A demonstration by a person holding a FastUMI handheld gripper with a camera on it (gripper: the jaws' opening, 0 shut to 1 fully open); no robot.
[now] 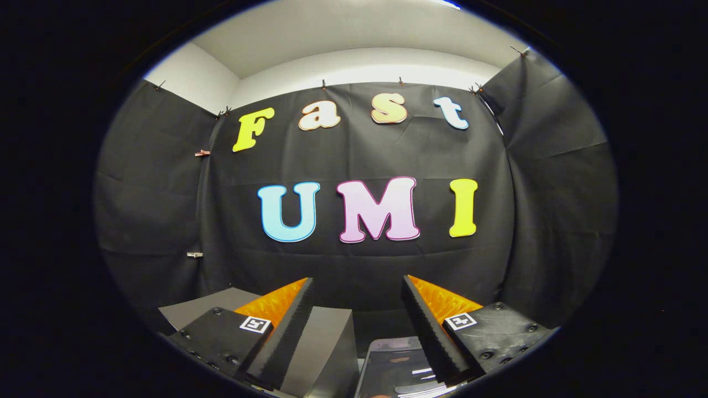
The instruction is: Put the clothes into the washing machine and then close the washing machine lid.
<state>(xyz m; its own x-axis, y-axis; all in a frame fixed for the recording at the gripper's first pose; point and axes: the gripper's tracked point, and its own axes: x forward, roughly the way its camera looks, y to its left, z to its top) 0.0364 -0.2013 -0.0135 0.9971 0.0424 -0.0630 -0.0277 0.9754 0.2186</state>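
You face black cloth (365, 260) hung as the booth's wall, pinned along its top edge with small clips (324, 84). Above it you see a pale wall (365, 69) and a white ceiling (343, 33), evenly lit.

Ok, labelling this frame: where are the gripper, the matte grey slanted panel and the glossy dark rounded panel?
gripper (358, 279), gripper view, midway between its open fingertips.
matte grey slanted panel (323, 345), gripper view, its flat face.
glossy dark rounded panel (394, 362), gripper view, its upper surface.
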